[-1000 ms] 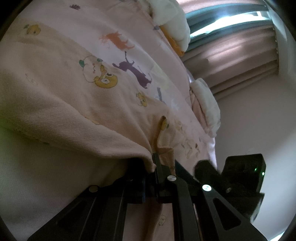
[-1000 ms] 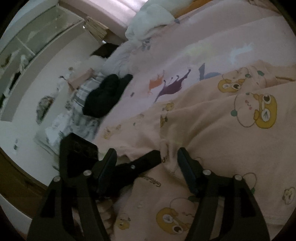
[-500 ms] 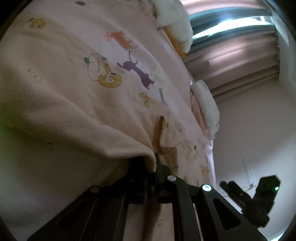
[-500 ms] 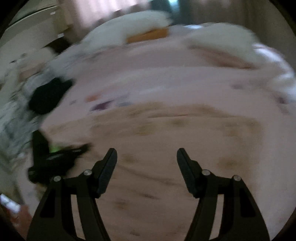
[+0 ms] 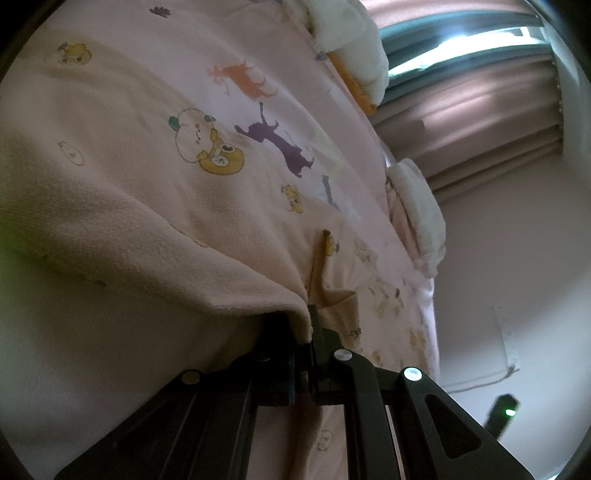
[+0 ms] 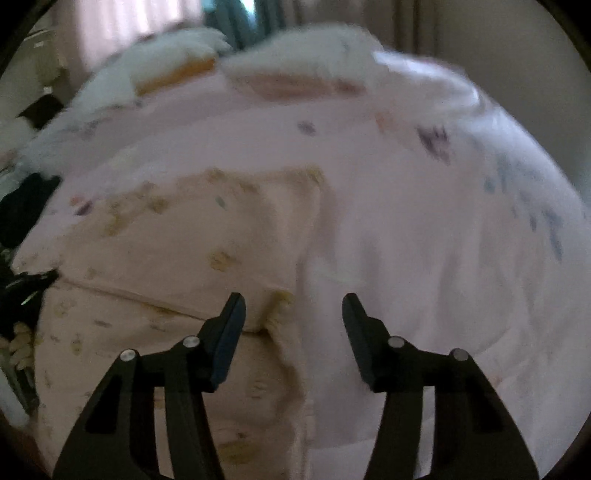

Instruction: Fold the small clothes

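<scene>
My left gripper (image 5: 308, 325) is closed on the edge of the cream garment (image 5: 122, 206), a soft piece of small clothing printed with little yellow bears. The cloth is pinched between the two fingers, and from there it rises as a fold that covers most of the left wrist view. The garment lies on the bed, on a pink bedsheet (image 5: 295, 110) that has orange and purple animal figures. At the far side of the bed I see a white fluffy pillow (image 5: 354, 33), and a second white fluffy piece (image 5: 421, 206) at the bed's edge, with the curtain (image 5: 480, 122) behind them. In the lower right of the same view the other device shows only as a dark shape with a green light (image 5: 504, 411), away from the bed edge. My right gripper (image 6: 293, 310) is spread wide and holds nothing. It hangs over the bed, and its view is blurred. Below it I see the garment (image 6: 177, 258) lying spread on the left half of the sheet (image 6: 424, 240), with a folded edge that runs across it, and the garment's right border is just under the left finger (image 6: 229, 332). A dark cloth (image 6: 22, 206) lies at the left edge of the bed.
</scene>
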`<state>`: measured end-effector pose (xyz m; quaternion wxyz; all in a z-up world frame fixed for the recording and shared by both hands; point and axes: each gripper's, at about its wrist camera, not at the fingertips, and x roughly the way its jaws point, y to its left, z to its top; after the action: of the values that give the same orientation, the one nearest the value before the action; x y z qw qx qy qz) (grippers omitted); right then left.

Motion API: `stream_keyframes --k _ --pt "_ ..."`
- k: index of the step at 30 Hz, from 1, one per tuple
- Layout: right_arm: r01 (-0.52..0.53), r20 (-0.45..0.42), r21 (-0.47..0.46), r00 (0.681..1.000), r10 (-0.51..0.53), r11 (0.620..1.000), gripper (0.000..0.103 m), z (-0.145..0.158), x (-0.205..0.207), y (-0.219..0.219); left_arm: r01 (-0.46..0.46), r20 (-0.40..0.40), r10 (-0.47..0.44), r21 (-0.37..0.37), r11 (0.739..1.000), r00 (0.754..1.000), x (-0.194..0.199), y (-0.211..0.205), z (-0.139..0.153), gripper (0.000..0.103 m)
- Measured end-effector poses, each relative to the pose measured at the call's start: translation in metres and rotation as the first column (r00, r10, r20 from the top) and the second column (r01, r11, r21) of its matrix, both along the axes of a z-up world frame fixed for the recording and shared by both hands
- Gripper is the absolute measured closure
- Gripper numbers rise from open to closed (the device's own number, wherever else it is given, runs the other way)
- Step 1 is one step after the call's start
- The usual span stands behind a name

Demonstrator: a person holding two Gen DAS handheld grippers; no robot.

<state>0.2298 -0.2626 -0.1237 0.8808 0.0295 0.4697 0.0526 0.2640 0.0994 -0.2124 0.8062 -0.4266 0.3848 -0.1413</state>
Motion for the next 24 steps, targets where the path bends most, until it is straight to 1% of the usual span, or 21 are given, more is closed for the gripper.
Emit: stream_keyframes --k 2,4,5,6,7,8,10,16,18,20,22,23,24 --pt "-0.055 0.03 -0.017 0.998 0.056 0.998 0.048 0.009 -0.003 0.013 -0.007 0.0 0.007 0.009 1.0 1.0 -0.001 0.0 -0.001 0.093" --pt "-0.05 0.033 -0.077 0.998 0.053 0.996 0.047 0.001 -0.001 0.022 -0.012 -0.004 0.012 0.012 1.0 1.0 -0.002 0.001 -0.001 0.093" --pt "-0.042 0.012 -0.085 0.999 0.044 0.995 0.047 -0.008 0.001 0.023 -0.013 -0.005 0.013 0.016 1.0 1.0 -0.002 0.0 -0.001 0.093" --pt "-0.042 -0.02 -0.072 0.999 0.04 0.997 0.049 -0.017 0.003 0.022 -0.014 -0.005 0.014 0.019 1.0 1.0 -0.002 0.0 -0.001 0.093" --pt "-0.038 -0.052 -0.051 0.998 0.035 0.998 0.049 -0.029 0.005 0.022 -0.014 -0.006 0.014 0.018 1.0 1.0 -0.002 0.001 -0.002 0.093" --pt "-0.029 -0.041 -0.032 0.999 0.027 0.999 0.047 -0.036 0.005 0.017 -0.014 -0.006 0.014 0.019 1.0 1.0 -0.002 0.001 -0.003 0.093" --pt "-0.022 -0.003 -0.008 1.0 0.022 1.0 0.048 -0.037 0.002 0.016 -0.014 -0.003 0.015 0.019 1.0 1.0 -0.002 0.001 -0.003 0.093" --pt "-0.036 0.016 -0.014 0.999 0.036 0.999 0.052 -0.039 -0.004 0.012 -0.013 -0.007 0.013 0.016 1.0 1.0 -0.002 0.001 -0.003 0.093" --pt "-0.041 0.018 -0.024 0.999 0.042 0.999 0.053 -0.04 -0.002 0.01 -0.001 -0.023 0.001 0.002 1.0 1.0 -0.002 0.003 -0.003 0.093" --pt "-0.045 0.019 -0.043 0.999 0.046 0.998 0.054 -0.04 -0.001 0.012 0.02 -0.065 -0.019 0.009 1.0 0.998 0.0 0.006 0.002 0.093" --pt "-0.05 0.023 -0.052 0.998 0.051 0.997 0.055 -0.04 -0.001 0.013 0.018 -0.109 -0.013 0.045 0.999 0.994 -0.002 0.012 0.011 0.093" --pt "-0.054 0.025 -0.052 0.998 0.055 0.997 0.058 -0.039 -0.003 0.014 0.0 -0.124 0.012 0.099 0.995 0.992 -0.005 0.017 0.02 0.091" --pt "-0.059 0.027 -0.049 0.998 0.061 0.997 0.059 -0.038 -0.003 0.014 -0.034 -0.123 0.058 0.188 0.982 0.991 -0.01 0.024 0.033 0.08"
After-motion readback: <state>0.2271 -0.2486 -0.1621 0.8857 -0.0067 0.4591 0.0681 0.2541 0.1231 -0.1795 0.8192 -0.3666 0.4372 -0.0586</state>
